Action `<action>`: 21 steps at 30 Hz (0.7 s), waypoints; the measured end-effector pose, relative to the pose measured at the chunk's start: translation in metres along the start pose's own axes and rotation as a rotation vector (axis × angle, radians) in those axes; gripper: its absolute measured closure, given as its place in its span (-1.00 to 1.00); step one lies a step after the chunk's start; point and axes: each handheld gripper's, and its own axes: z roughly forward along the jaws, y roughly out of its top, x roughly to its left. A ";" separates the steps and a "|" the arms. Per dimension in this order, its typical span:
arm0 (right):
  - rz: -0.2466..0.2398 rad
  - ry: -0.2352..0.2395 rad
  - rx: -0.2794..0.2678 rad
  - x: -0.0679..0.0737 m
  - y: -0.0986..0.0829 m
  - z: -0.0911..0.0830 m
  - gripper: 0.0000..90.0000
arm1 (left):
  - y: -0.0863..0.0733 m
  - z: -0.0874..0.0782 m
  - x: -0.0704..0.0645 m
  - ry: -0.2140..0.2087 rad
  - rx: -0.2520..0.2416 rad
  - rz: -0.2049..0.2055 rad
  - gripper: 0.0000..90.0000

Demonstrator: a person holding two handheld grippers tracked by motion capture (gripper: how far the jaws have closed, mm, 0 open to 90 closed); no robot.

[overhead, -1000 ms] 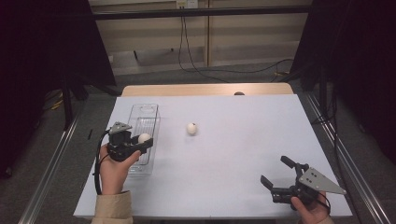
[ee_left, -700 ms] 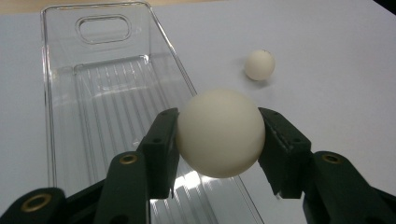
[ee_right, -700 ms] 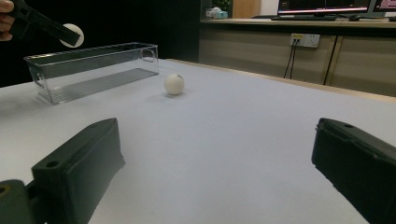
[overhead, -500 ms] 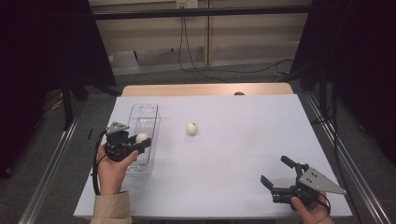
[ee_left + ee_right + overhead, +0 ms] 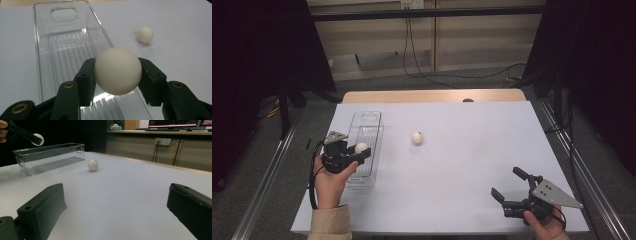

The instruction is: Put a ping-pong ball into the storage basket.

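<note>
White table (image 5: 462, 150): left gripper (image 5: 360, 151) clamps a white ball (image 5: 361, 147) over the clear bin (image 5: 367, 122), left of frame. Second ball (image 5: 417, 137) at centre. Right gripper (image 5: 508, 189) lower right, jaws spread, holding nothing.

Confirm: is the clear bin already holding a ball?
No. The clear bin is empty; one ball is clamped in the left gripper above it, the other ball lies on the table.

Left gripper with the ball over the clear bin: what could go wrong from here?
The left gripper pinches the white ball only at its curved sides, so it might squirt out. Released from above the clear bin, it could bounce on the ribbed floor and hop out. The second ball lies loose on the table and may roll if bumped.
</note>
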 end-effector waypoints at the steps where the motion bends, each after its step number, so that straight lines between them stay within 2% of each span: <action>1: 0.000 0.000 0.000 0.000 0.000 0.000 -0.98 | 0.000 0.000 0.000 0.003 -0.001 -0.002 0.14; 21: -0.002 0.000 -0.001 0.000 0.000 0.000 -0.98 | -0.007 0.005 0.007 0.044 0.011 -0.005 0.14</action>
